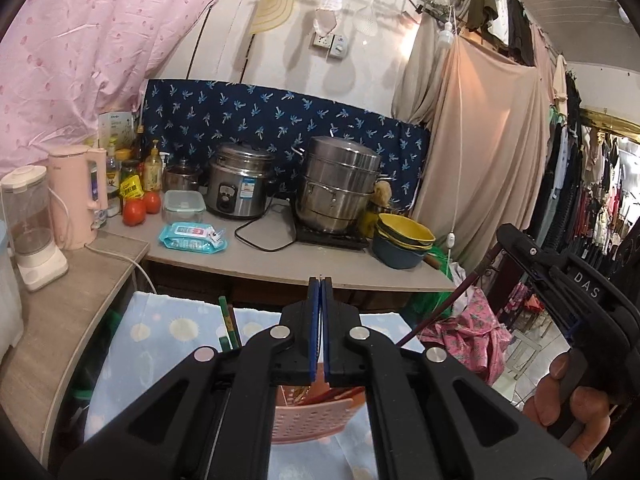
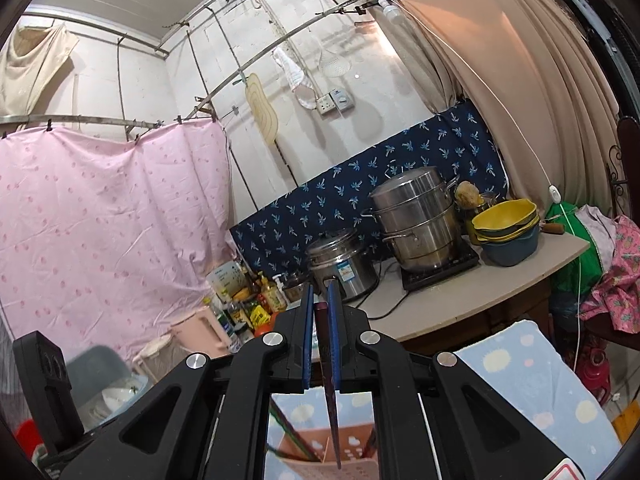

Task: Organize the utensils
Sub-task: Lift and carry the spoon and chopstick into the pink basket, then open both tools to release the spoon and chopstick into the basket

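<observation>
- The right gripper [image 2: 321,312] is clenched on 1 dark red chopstick [image 2: 330,408], which hangs point-down between the blue pads toward the pink basket [image 2: 352,446] below.
- The left gripper [image 1: 320,312] has its jaws pressed together; a thin pale sliver shows between the pads, but I cannot tell what it is.
- In the left wrist view the same chopstick [image 1: 444,304] slants down from the right gripper [image 1: 560,280], its tip still above the pink basket [image 1: 312,416].
- The basket already holds several red and wood-coloured sticks, so part of the sorting looks done.
- A green chopstick [image 1: 226,320] and a brown one stand upright just left of the left gripper; their base is hidden, so I cannot say what holds them.
- My judgement: the task is partway through, with this chopstick to go in and perhaps the green and brown ones left.
- The basket sits on a light blue cloth [image 1: 180,328] with pale round spots.
- Behind it runs a grey counter [image 1: 280,260] with a rice cooker [image 1: 238,188], a steel steamer pot [image 1: 340,188], stacked bowls [image 1: 404,240], 2 tomatoes [image 1: 140,208], a pack of wipes [image 1: 192,236] and a pink kettle [image 1: 80,196].
- A pink sheet [image 2: 100,220], a dark blue patterned cloth [image 2: 360,192] and a beige curtain [image 2: 500,60] hang around the room.
</observation>
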`<state>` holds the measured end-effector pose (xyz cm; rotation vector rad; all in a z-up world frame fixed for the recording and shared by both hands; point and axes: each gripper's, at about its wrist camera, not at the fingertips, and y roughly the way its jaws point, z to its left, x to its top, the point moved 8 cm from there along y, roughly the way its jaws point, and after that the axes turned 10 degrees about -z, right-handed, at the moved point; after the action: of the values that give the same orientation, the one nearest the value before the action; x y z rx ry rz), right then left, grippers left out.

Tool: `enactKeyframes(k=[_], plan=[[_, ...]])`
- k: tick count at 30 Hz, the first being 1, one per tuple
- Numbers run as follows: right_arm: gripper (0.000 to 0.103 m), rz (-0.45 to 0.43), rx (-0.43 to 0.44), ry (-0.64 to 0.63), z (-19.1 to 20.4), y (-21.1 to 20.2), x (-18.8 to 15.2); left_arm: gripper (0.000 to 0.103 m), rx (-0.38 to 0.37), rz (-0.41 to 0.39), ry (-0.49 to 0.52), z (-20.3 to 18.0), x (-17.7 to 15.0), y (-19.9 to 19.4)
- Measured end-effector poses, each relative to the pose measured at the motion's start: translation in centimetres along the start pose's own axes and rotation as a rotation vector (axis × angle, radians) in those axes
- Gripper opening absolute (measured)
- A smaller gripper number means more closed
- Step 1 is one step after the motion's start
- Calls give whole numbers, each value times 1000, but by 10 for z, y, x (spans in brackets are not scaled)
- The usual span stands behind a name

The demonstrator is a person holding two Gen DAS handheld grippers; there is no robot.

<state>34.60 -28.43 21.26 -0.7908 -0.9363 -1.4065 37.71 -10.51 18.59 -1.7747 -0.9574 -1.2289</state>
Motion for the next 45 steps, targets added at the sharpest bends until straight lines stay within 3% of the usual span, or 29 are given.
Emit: enactKeyframes(k=[8, 22, 25, 29, 40, 45], plan=[[7, 93, -27, -15, -17, 44, -38, 1, 39, 74, 2, 18, -33, 37], [7, 227, -54, -70, -35, 62, -90, 1, 86, 143, 5, 34, -70, 60], [8, 240, -60, -74, -38, 64, -96, 3, 98, 144, 5, 34, -72, 60], [13, 236, -74, -75, -41, 62, -98, 17, 113, 144, 2, 36, -73, 58], [14, 253, -70, -97, -39, 46, -102, 18, 148, 125, 60, 29, -75, 33], [14, 280, -68, -138, -35, 21, -112, 26, 175, 132, 86, 25, -82, 13]])
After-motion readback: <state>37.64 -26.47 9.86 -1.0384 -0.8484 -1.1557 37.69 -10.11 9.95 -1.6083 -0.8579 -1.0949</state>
